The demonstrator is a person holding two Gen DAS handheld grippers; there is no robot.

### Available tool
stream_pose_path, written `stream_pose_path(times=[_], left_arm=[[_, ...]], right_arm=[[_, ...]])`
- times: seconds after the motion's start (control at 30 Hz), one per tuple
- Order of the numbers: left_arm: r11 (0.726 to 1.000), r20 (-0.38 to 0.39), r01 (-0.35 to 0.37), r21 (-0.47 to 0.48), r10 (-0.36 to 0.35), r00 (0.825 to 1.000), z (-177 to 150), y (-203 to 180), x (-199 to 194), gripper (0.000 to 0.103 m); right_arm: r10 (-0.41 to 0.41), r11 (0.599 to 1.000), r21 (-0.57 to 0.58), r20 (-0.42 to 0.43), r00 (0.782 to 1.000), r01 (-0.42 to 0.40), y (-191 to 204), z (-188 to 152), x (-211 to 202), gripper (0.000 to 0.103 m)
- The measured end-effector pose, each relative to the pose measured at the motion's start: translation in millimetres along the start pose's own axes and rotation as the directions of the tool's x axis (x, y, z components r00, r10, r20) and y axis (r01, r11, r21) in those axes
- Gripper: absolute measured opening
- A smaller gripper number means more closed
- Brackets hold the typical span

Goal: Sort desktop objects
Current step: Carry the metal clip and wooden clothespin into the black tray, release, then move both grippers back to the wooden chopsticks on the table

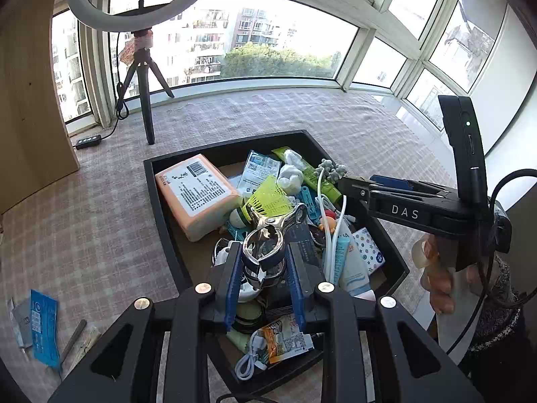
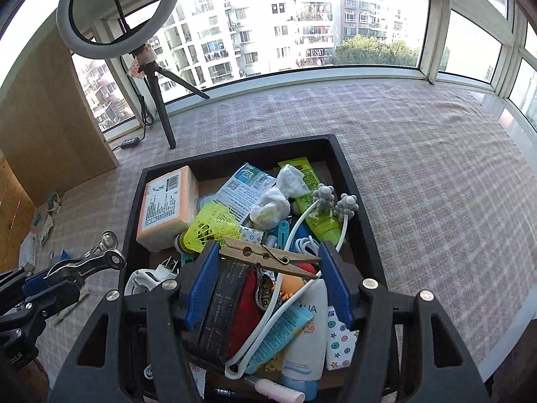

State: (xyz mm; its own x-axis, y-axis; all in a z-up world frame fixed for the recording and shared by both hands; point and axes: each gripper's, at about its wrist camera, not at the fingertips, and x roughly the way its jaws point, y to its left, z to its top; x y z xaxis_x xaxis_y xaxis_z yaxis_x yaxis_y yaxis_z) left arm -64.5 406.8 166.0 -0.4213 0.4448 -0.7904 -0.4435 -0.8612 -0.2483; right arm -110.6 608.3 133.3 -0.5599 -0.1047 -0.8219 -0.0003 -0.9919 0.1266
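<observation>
Both my hand-held grippers carry clips above the black tray.

My left hand-held gripper (image 1: pixel 265 273) has its blue pads clamped partway apart on a shiny metal clip (image 1: pixel 268 241), whose handles stick forward past the fingertips; in the right wrist view the same clip juts out low at the left. My right hand-held gripper (image 2: pixel 265 285) stands wide, with a wooden clothespin (image 2: pixel 268 257) lying crosswise between its blue pads, one end against the left pad, the tip reaching towards the right pad. Directly below and ahead of both sits the black tray (image 2: pixel 349 181) on the checked cloth surface (image 2: pixel 436 168), piled with an orange tissue pack (image 2: pixel 167 201), a yellow shuttlecock (image 2: pixel 208 228), crumpled paper, tubes and a white cable (image 2: pixel 302 221).
</observation>
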Motion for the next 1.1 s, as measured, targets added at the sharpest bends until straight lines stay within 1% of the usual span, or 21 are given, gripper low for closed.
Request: stream_pose_path(times=[0.03,0.07,0.1,0.2,0.4,0.57,0.7,0.8,0.9,1.0,1.1], left_arm=[[1.0,-0.009,-0.001,0.013,0.001,1.0,0.1,-4.9,1.2,0.045],[1.0,-0.005,-0.002,0.024,0.003,1.0,-0.2,-8.1,0.6,0.05],[0.999,0.005,-0.008,0.034,0.008,1.0,-1.3,-10.1,-0.7,0.051],[0.999,0.007,-0.027,0.046,0.027,1.0,-4.1,-8.8,-2.4,0.051],[0.999,-0.006,-0.046,-0.004,0.046,0.999,-10.1,10.5,-3.1,0.051],[0.995,-0.008,-0.086,-0.051,0.086,0.996,-18.4,35.4,-7.7,0.051],[0.986,-0.012,-0.128,-0.109,0.127,0.992,-27.7,66.0,-14.8,0.051],[0.973,-0.02,-0.169,-0.158,0.168,0.986,-37.6,94.8,-21.1,0.051],[0.953,-0.038,-0.218,-0.212,0.215,0.976,-50.2,126.6,-27.6,0.051],[0.928,-0.063,-0.271,-0.258,0.264,0.963,-65.9,159.1,-34.8,0.051],[0.892,-0.092,-0.327,-0.312,0.315,0.945,-85.0,193.6,-45.4,0.051]], right_arm=[[0.005,1.0,0.006,-0.001,1.0,-0.005,-2.4,-0.1,-0.6,0.061],[0.001,1.0,0.013,-0.006,1.0,-0.001,-4.2,-0.3,-0.8,0.063],[-0.007,1.0,0.021,-0.012,1.0,0.008,-5.6,-0.8,-0.9,0.066],[-0.008,1.0,0.029,-0.017,1.0,0.008,-7.5,-0.4,0.7,0.066],[0.008,1.0,0.007,-0.018,1.0,-0.007,3.2,-1.5,1.4,0.066],[0.034,0.998,-0.043,-0.016,0.999,-0.035,25.8,-0.2,3.2,0.066],[0.067,0.994,-0.091,-0.017,0.998,-0.069,50.7,0.0,6.9,0.067],[0.11,0.985,-0.131,-0.018,0.994,-0.112,71.4,-0.4,10.4,0.066],[0.188,0.966,-0.174,-0.026,0.982,-0.19,93.4,-2.1,15.0,0.066],[0.257,0.939,-0.217,-0.066,0.964,-0.265,117.1,-5.2,22.5,0.066],[0.272,0.905,-0.308,-0.108,0.956,-0.292,148.6,-13.0,28.0,0.066]])
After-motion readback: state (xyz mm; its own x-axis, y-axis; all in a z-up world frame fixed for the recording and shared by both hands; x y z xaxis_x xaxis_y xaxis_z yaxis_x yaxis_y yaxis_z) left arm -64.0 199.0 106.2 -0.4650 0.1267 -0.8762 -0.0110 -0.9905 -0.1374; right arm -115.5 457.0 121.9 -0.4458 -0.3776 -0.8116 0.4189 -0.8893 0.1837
